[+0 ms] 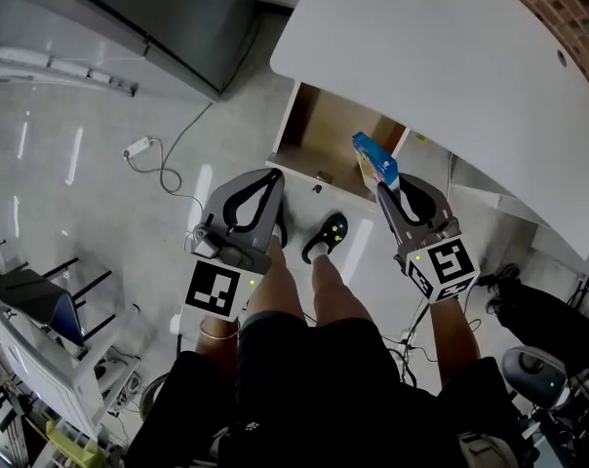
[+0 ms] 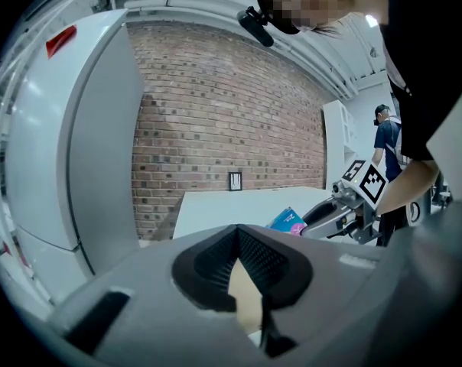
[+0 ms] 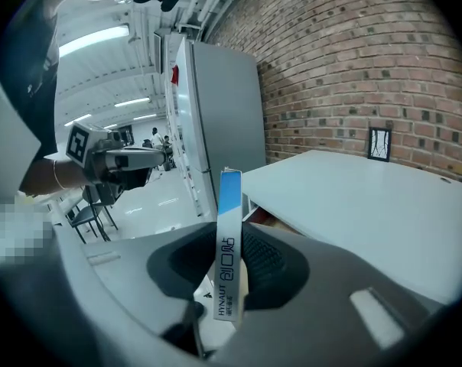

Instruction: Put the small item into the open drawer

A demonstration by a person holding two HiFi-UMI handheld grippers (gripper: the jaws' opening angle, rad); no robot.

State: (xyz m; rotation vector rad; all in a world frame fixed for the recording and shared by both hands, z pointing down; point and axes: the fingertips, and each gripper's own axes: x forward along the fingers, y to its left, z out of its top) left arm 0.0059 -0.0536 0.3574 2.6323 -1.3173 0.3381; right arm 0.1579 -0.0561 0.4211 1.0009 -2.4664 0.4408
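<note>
A small blue box [image 1: 375, 159] stands upright between the jaws of my right gripper [image 1: 388, 189], which is shut on it. In the right gripper view the box [image 3: 229, 251] shows its narrow printed edge, clamped by both pads. It hangs over the right front corner of the open drawer [image 1: 319, 130], a brown empty compartment under the white table [image 1: 431, 57]. My left gripper [image 1: 274, 176] hovers just left of the drawer's front, shut, its tips touching with nothing held. From the left gripper [image 2: 235, 232] view the box [image 2: 288, 220] and the right gripper show at the right.
A grey cabinet [image 1: 158, 8] stands at the far left. A white cable with a plug block [image 1: 141, 147] lies on the floor. The person's black shoe [image 1: 326, 237] is just before the drawer. Black chairs [image 1: 543, 320] stand at the right, a cart [image 1: 41, 359] at lower left.
</note>
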